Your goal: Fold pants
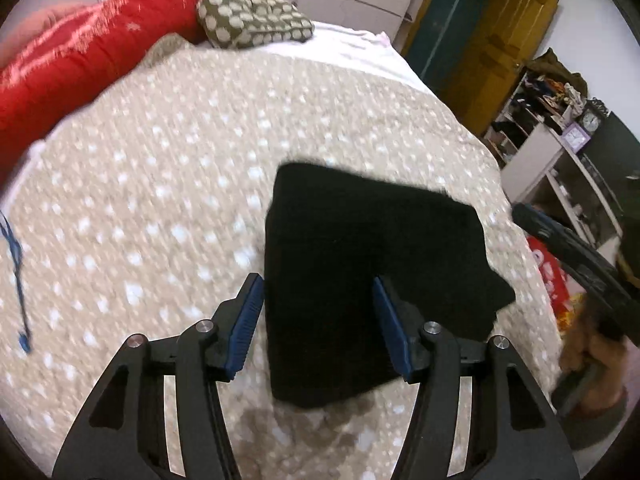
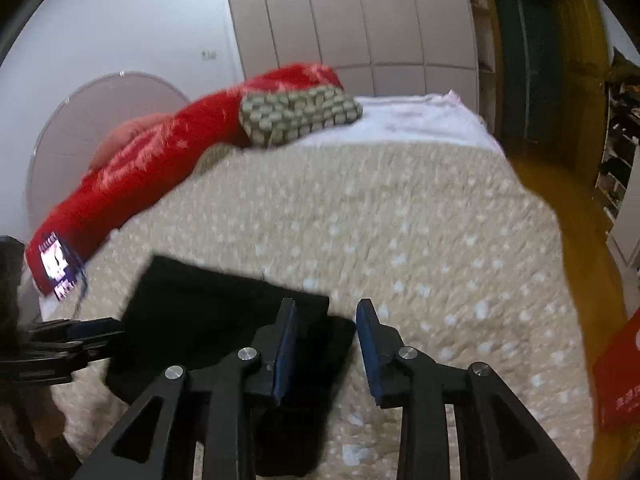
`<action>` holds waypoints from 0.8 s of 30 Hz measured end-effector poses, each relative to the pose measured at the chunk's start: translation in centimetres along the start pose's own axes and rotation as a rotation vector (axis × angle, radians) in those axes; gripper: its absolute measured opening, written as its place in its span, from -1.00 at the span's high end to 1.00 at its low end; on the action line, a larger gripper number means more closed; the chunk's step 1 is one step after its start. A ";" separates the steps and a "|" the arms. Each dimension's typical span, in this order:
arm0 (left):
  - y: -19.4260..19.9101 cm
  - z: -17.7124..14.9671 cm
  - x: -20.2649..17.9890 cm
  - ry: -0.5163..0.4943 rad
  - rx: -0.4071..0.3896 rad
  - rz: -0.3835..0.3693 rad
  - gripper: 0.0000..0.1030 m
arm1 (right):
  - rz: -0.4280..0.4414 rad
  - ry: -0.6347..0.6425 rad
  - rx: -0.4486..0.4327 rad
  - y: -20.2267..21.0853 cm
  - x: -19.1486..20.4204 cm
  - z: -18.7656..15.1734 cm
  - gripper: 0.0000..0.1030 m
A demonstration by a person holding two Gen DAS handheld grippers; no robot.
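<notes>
The black pants lie on the spotted bedcover, already folded into a compact, nearly square pack. The left gripper hangs over the near edge with fingers apart and empty; the right gripper is also apart, beside the right edge. The cloth looks soft, light and limp, so it is probably best pinched at a corner through all layers.

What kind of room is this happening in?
Most likely a bedroom: a bed under a beige dotted blanket, a patterned pillow at its head, wardrobe doors behind, and black pants lying folded on the blanket.
</notes>
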State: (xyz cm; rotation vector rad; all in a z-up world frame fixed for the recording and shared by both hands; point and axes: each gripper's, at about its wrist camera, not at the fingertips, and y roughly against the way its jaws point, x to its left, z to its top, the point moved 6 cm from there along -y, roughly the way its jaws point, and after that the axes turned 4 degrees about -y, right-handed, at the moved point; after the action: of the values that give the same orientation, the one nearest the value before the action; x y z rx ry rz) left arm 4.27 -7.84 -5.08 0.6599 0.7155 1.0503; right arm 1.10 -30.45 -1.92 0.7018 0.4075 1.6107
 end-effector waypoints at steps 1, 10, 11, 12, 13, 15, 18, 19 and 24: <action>-0.4 0.4 0.0 0.004 0.003 0.008 -0.09 | 0.063 0.002 -0.007 0.6 1.0 0.5 0.43; -5.9 3.1 0.5 0.021 0.058 0.058 -0.32 | 0.038 0.094 0.184 -8.0 3.0 -2.2 0.43; -6.3 3.1 0.7 0.031 0.061 0.058 -0.38 | 0.048 0.072 0.187 -8.9 2.4 -2.3 0.43; -6.6 3.2 0.9 0.042 0.060 0.055 -0.40 | 0.068 0.040 0.176 -9.2 1.7 -2.1 0.43; -6.8 3.2 1.0 0.048 0.059 0.049 -0.40 | 0.081 0.015 0.182 -9.5 1.2 -1.9 0.43; -6.9 3.3 1.1 0.052 0.057 0.048 -0.40 | 0.090 0.012 0.195 -9.7 1.2 -1.6 0.43; -6.2 2.9 0.7 0.044 0.050 0.059 -0.40 | 0.083 0.028 0.210 -8.8 1.7 -1.1 0.43; -6.1 2.7 0.7 0.040 0.049 0.062 -0.40 | 0.082 0.033 0.203 -7.7 2.0 -1.0 0.43; -5.8 2.0 0.6 0.049 0.043 0.061 -0.40 | 0.106 0.123 0.158 -2.2 4.7 -1.8 0.43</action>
State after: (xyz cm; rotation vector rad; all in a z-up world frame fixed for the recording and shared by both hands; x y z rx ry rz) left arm 9.08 -9.64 -8.44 0.6982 0.7659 1.1126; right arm 1.36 -25.30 -3.69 0.7553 0.6008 1.7410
